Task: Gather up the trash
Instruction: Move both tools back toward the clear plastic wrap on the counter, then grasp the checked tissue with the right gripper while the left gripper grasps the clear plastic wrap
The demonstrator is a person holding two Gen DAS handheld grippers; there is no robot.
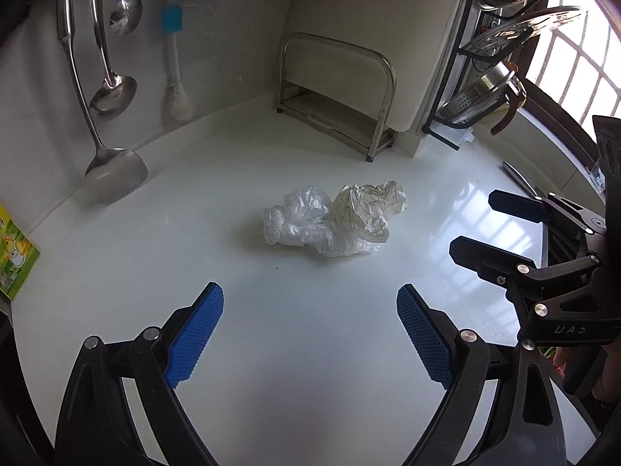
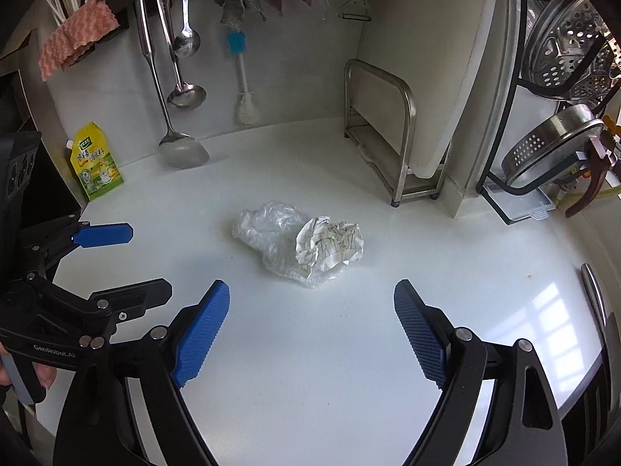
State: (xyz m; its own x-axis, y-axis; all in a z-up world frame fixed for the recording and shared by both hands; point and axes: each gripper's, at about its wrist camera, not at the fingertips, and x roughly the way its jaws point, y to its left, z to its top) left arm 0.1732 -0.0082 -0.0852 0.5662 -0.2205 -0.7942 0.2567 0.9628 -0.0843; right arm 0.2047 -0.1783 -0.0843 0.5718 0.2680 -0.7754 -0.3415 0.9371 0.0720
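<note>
A crumpled clear plastic bag (image 1: pixel 297 221) (image 2: pixel 268 229) and a crumpled printed paper ball (image 1: pixel 368 207) (image 2: pixel 330 242) lie touching each other in the middle of the white countertop (image 1: pixel 310 349) (image 2: pixel 310 349). My left gripper (image 1: pixel 310 306) is open and empty, a short way in front of the trash. My right gripper (image 2: pixel 310 303) is open and empty too, just in front of the trash. The right gripper shows at the right of the left wrist view (image 1: pixel 489 225). The left gripper shows at the left of the right wrist view (image 2: pixel 143 256).
Ladles and a spatula (image 2: pixel 182 151) hang on the back wall with a blue brush (image 2: pixel 242 77). A yellow-green pouch (image 2: pixel 95 163) stands at the left. A steel rack (image 2: pixel 392 136) and a dish rack with strainers (image 2: pixel 551 147) stand at the right.
</note>
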